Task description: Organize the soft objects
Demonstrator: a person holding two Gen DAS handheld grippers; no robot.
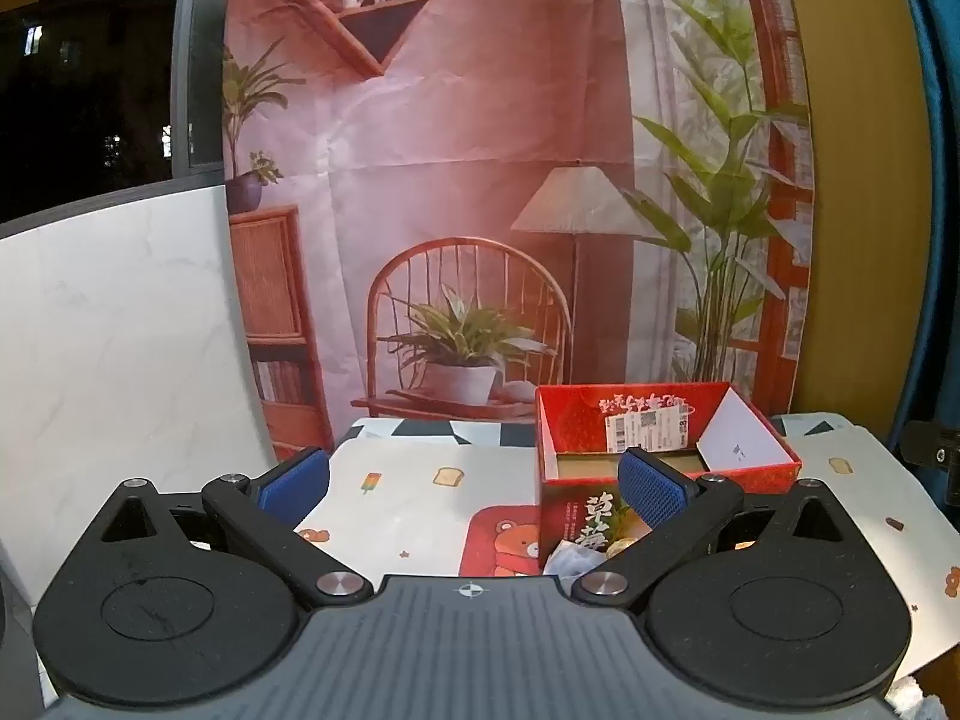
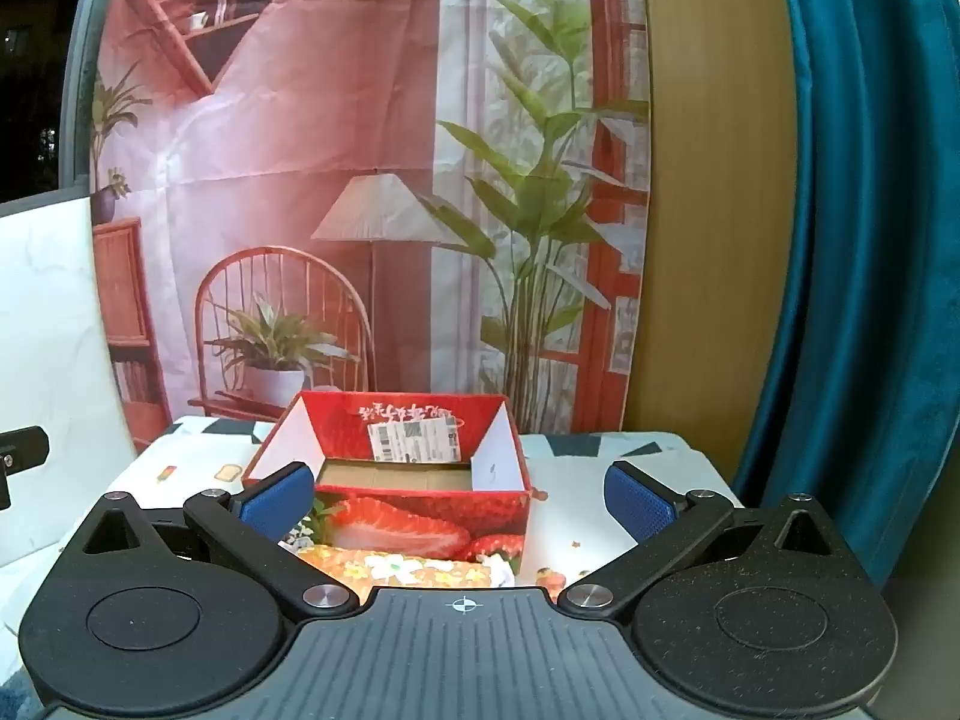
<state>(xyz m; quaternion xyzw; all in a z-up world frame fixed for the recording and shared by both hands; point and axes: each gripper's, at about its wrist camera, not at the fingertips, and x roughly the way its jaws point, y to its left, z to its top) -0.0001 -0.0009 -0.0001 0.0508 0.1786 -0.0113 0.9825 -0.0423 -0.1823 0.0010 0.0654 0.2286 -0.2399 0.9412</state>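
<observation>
An open red strawberry-print box (image 1: 666, 468) (image 2: 414, 510) stands on the patterned table mat (image 1: 408, 498) (image 2: 570, 522); its brown bottom shows bare. My left gripper (image 1: 474, 483) is open, its right blue pad in front of the box's near wall. My right gripper (image 2: 459, 501) is open too, spread wide around the box's front. A soft flowered thing (image 2: 408, 570) lies just before the box, partly hidden by the right gripper's body. In the left wrist view only a small pale bit of a soft thing (image 1: 570, 558) peeks out by the box's foot.
A printed backdrop (image 1: 480, 180) (image 2: 360, 180) of a room hangs behind the table. A white marble-look panel (image 1: 120, 348) stands at the left. A blue curtain (image 2: 870, 240) hangs at the right beside a yellow wall.
</observation>
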